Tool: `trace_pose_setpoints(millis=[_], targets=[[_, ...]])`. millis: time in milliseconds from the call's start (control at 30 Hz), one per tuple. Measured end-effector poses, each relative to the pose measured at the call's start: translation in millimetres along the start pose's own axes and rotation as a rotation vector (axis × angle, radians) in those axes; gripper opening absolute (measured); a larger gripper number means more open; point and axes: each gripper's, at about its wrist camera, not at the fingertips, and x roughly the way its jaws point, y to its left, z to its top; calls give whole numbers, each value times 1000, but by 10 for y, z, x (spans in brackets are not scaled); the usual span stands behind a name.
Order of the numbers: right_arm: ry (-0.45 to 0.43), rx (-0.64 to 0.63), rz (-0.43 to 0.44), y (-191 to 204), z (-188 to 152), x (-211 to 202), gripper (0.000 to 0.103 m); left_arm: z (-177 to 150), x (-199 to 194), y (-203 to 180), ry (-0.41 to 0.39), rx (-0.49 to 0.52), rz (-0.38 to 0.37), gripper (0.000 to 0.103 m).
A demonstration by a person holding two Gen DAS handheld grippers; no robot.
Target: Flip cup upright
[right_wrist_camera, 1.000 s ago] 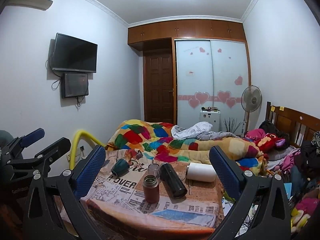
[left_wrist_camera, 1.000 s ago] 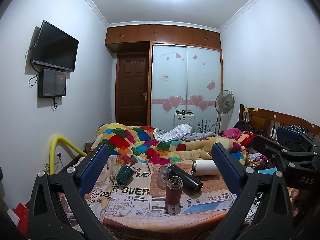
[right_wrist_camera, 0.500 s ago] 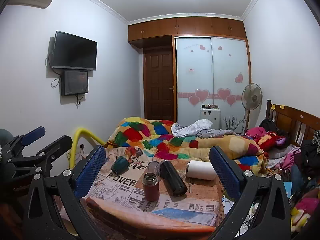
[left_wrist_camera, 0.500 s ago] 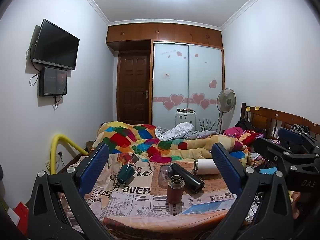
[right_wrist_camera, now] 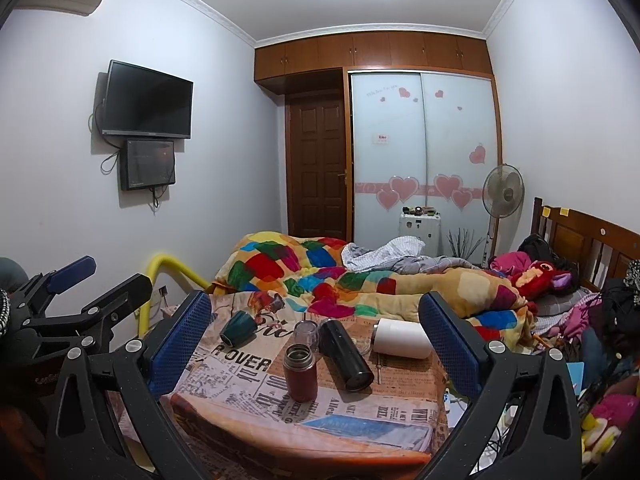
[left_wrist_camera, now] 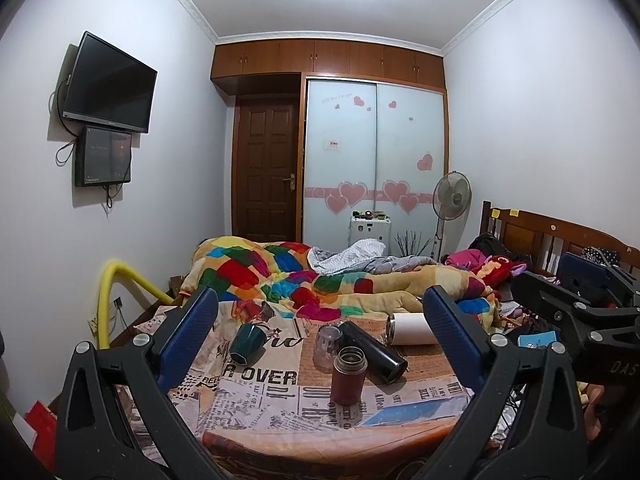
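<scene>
A home bedroom: bed [left_wrist_camera: 360, 284] under a patchwork quilt, sliding wardrobe [left_wrist_camera: 374, 160], wall television [left_wrist_camera: 108, 84], standing fan [left_wrist_camera: 452, 196].

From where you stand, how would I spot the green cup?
Find the table covered in newspaper print at the foot of the bed. The green cup lies tipped at its far left, apart from the cluster of flasks. It alone is dark teal, short and faceted.
</scene>
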Motion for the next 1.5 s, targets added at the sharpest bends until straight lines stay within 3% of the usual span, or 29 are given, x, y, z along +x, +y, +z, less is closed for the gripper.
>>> trace_pose_setpoints(millis=[1500], targets=[[5, 6, -13, -110, 26, 9, 103, 30, 4, -96, -18, 26, -13, 103]])
